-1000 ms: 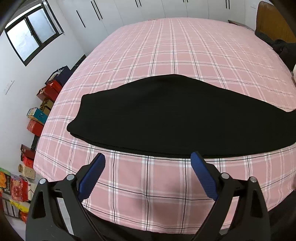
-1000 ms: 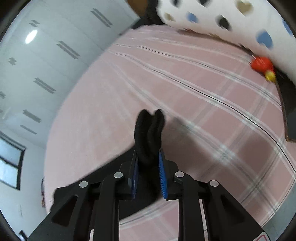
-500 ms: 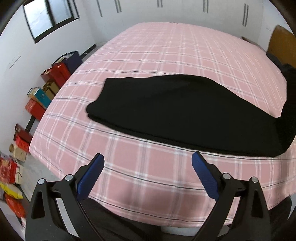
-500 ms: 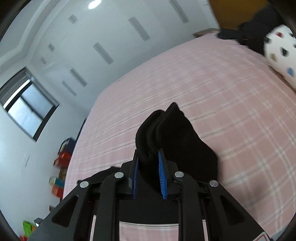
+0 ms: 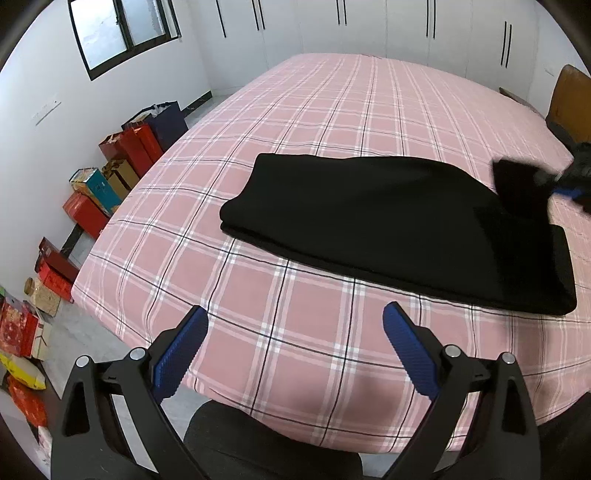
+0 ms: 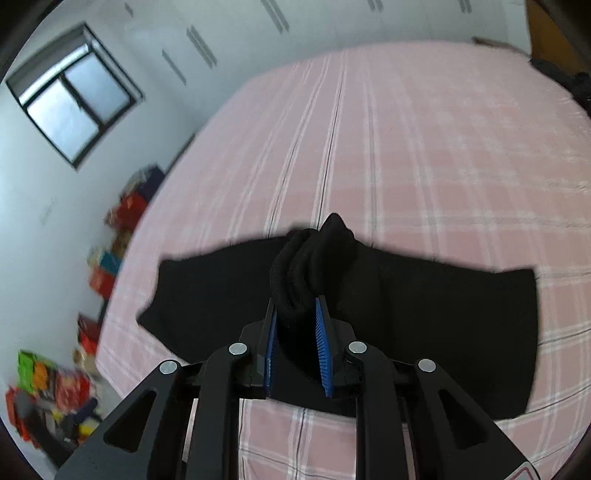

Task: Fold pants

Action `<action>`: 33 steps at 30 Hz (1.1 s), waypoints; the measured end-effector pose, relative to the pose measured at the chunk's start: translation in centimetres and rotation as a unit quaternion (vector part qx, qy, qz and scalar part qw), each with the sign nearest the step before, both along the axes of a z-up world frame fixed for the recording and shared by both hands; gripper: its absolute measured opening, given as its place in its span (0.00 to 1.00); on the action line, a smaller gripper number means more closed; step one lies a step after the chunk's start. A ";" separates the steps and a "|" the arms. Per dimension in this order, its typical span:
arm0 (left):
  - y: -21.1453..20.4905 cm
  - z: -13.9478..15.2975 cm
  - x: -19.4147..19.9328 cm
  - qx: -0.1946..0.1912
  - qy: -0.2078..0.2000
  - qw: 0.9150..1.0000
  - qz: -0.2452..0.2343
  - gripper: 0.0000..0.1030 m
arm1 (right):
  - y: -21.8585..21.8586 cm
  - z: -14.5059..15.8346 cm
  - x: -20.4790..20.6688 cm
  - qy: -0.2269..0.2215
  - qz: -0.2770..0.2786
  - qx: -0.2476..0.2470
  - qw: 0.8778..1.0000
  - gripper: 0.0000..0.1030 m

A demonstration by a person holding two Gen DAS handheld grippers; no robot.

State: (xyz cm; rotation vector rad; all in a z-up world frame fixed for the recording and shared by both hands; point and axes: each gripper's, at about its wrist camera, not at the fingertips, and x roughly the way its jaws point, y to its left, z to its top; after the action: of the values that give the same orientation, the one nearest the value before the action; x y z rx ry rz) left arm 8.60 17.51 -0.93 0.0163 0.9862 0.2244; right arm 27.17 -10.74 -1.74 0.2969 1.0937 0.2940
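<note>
So the pink plaid bed has loads of bare sheet on the far side of the pants, running up toward the white wardrobe doors. The near edge of the bed drops off right under the left gripper, and the left edge has a row of boxes and gift bags on the floor along the wall under the window.

Left gripper is wide open, blue pads spread, holding nothing, just hanging over the sheet near that edge.

Right gripper is clamped on a bunched-up fold of the black pants, fabric sticking up past the pads.

From the left wrist view, the pants lie flat across the bed, well beyond the open fingers, with the right end lifted.
</note>
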 end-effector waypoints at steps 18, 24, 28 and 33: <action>2.9 -1.8 1.0 -0.037 0.027 0.998 0.033 0.91 | -10.7 -4.2 -8.2 0.023 -0.131 -0.101 0.986 0.63; -0.1 -1.5 1.9 -0.047 0.032 0.998 0.019 0.91 | -19.7 -9.2 -9.2 0.097 -0.217 -0.006 0.971 0.64; -1.5 -1.3 2.2 -0.087 0.043 0.995 0.016 0.91 | -19.8 -12.5 -8.0 0.116 -0.234 0.046 0.964 0.66; -1.7 -1.4 2.8 -0.084 0.056 0.994 0.034 0.91 | -17.6 -11.4 -7.5 0.074 -0.213 0.039 0.973 0.20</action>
State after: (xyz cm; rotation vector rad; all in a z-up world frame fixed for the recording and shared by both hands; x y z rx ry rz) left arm 11.45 15.82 -2.29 -0.1598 1.1156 0.2038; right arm 19.70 -28.32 -13.19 0.6214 1.1355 -0.0701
